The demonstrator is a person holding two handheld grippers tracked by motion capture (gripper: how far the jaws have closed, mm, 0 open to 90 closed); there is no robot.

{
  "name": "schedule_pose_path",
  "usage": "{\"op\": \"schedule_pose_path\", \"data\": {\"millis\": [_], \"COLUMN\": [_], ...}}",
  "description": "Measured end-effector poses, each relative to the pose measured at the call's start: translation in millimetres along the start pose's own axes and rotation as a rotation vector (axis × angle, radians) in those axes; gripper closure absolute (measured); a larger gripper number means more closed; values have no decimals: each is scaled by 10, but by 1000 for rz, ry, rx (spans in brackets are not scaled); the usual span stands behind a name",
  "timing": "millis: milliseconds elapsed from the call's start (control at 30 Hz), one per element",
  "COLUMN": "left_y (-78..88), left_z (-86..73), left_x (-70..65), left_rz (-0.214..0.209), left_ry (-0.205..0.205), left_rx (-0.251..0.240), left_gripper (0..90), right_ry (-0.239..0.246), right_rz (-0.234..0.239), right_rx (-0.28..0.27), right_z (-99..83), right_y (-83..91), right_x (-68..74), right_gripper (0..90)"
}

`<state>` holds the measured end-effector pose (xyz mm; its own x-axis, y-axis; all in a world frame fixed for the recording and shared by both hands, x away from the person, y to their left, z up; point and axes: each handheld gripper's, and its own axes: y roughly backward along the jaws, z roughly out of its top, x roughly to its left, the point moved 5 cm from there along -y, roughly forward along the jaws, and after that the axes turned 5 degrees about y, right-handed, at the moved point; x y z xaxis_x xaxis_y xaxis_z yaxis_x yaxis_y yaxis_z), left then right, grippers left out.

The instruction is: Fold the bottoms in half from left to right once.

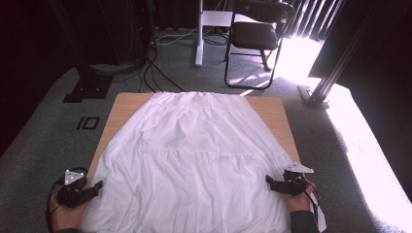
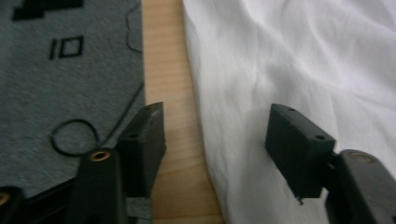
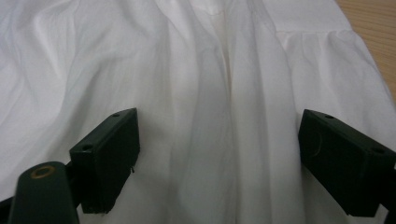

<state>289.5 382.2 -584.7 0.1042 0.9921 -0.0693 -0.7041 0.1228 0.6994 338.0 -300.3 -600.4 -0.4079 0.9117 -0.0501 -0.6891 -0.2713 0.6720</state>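
Both grippers are spread wide with nothing between their jaws. My left gripper (image 1: 95, 187) sits at the near left edge of the white skirt (image 1: 194, 160), and my right gripper (image 1: 270, 180) sits at the near right edge. The garment lies flat across the wooden table (image 1: 124, 104), waistband toward the far side, wide hem toward me, covering most of the top and hanging over the near edge.

From the left gripper view, one jaw hovers over bare wood and the other over cloth, so the skirt's side edge runs between them — a good straddle for a pinch. In the right gripper view both jaws hang over fabric (image 3: 205, 93), with a soft vertical fold between them and a gathered seam off to the right.

I judge the step in hand to be taking hold of the two near sides, probably to fold. To do it well I'd lower each gripper until the lower jaw slides under the edge, close on both layers at matching height, and lift evenly — an uneven pull would drag the cloth askew.

As for writing, the grey carpet (image 1: 43, 141) carries a black mark reading "10" (image 2: 67, 47) left of the table. I can read no label or brand on the skirt.
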Motion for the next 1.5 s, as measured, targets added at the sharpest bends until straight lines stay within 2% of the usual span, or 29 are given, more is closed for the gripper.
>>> {"op": "schedule_pose_path", "data": {"millis": [167,233,400,433,467,533,667,833,867,1000,1133,1300,1500], "left_y": [-11,-3,11,9,7,8,75,298,344,502,599,688,745], "left_z": [21,26,51,60,69,82,105,224,260,409,554,769,1057], "left_x": [-12,-21,-44,-50,-54,-42,67,280,312,306,144,-169,-672], "left_rz": [9,8,-22,-13,18,68,96,155,155,107,43,-63,-222], "left_ry": [-22,-20,-30,-46,-66,-95,-55,-31,-23,-18,-46,-90,-162], "left_rx": [24,23,40,48,53,64,35,-26,-40,-93,-132,-174,-206], "left_gripper": [362,404,803,852,895,900,900,900,900,900,900,900,900], "right_ry": [-1,-1,-3,-3,-3,-4,-9,-17,-17,-19,-18,-17,-16], "right_rz": [0,0,-1,-1,-1,-2,-7,-15,-15,-16,-15,-15,-13], "right_rx": [0,0,0,0,0,0,0,-1,0,0,0,0,0], "right_z": [0,-1,-2,-2,-2,-2,-4,-8,-9,-10,-10,-10,-10], "right_y": [0,1,2,2,2,3,7,12,14,16,17,17,17], "right_x": [1,1,4,4,4,5,11,36,46,57,61,60,62], "right_gripper": [136,138,139,139,139,140,144,144,144,144,144,144,144]}}
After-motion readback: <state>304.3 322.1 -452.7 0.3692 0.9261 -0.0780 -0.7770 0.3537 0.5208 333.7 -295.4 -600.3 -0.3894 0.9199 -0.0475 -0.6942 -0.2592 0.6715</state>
